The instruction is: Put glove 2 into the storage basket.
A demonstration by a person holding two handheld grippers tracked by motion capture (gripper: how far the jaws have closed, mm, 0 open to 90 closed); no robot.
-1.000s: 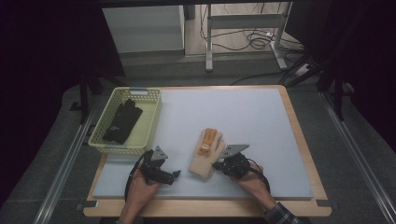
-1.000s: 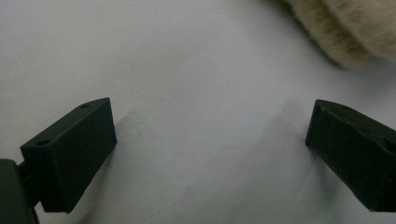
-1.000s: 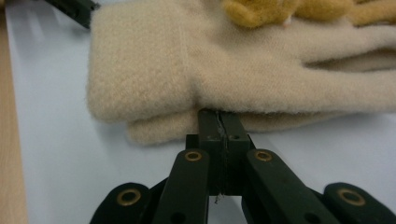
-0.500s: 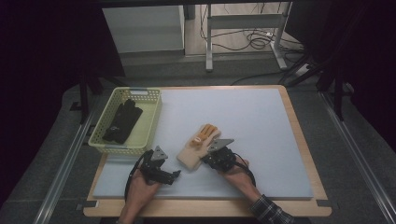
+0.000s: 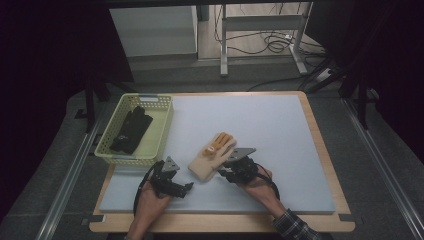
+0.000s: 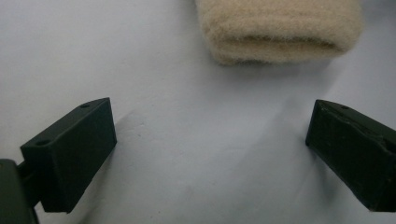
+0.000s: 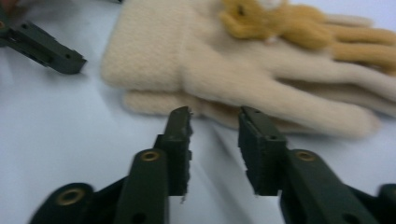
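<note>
Cream glove (image 5: pixel 209 161) lay flat on the pale blue mat (image 5: pixel 270 125) of the table (image 5: pixel 320 150), just right of the yellow basket (image 5: pixel 161 131) and nearer the person. Cuff pointed toward the person, fingers away; orange-yellow trim (image 5: pixel 220 142) at the finger end.

Right gripper (image 5: pixel 226 173) sat just beside the glove's cuff-side edge, low over the mat. In the right gripper view its jaws had just been opening and stood a narrow gap apart, tips (image 7: pixel 215 116) right at the glove's (image 7: pixel 224 65) lower edge, apparently its thumb. Nothing lay between the pads; no grip on the fabric. Whether the tips brushed the wool could not be told.

Left gripper (image 5: pixel 186 186) rested near the glove's cuff, between basket and glove but closer to the person. Jaws wide apart in the left gripper view (image 6: pixel 210 149), bare mat between them, the cuff (image 6: pixel 280 28) just ahead and untouched.

A black glove (image 5: pixel 131 129) lay inside the basket, well apart from both grippers.
</note>
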